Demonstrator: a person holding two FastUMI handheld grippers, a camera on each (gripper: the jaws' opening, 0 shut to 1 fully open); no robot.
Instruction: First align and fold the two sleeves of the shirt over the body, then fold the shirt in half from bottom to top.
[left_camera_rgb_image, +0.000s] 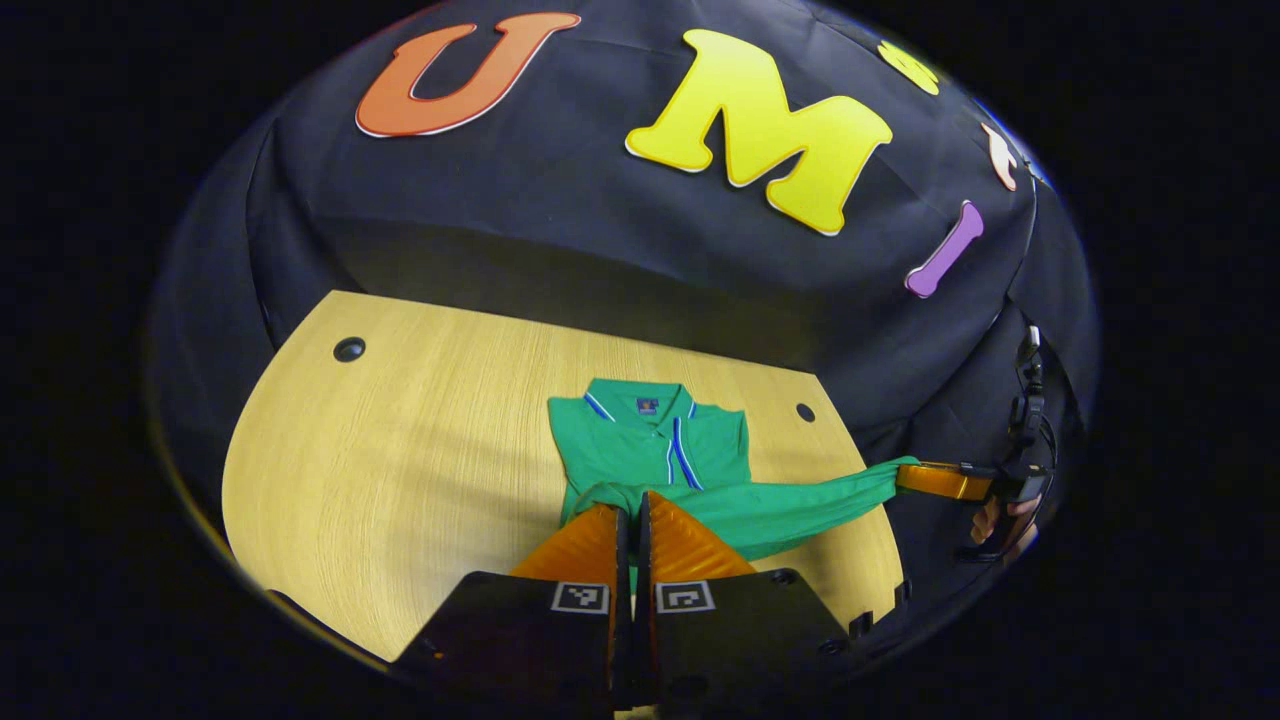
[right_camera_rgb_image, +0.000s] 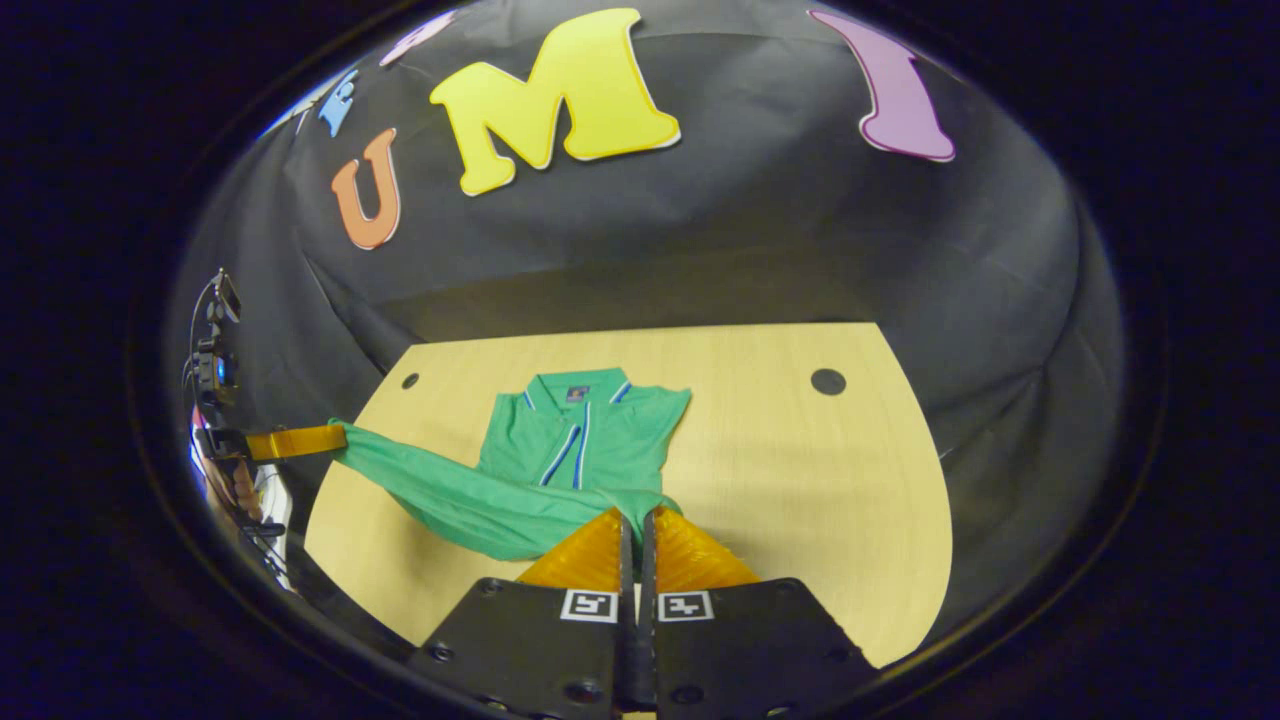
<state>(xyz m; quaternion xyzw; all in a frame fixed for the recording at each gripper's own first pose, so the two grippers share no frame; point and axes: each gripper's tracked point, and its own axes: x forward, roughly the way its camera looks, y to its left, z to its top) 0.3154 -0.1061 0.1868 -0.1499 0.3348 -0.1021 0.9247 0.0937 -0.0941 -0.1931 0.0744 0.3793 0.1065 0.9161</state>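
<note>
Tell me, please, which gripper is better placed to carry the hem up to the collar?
Left, narrowly: the left gripper is shut on the hem straight below the collar; the right gripper grips it slightly off-centre. Both should move together.

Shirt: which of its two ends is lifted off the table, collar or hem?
The bottom hem: it hangs stretched between the left tongs and right tongs, while the collar end lies flat on the table.

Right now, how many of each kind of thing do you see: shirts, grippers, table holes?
Shirts: 1, the green polo shirt
Grippers: 2, left gripper and right gripper, each shut on the shirt's hem
Table holes: 2, and
Total: 5
</note>
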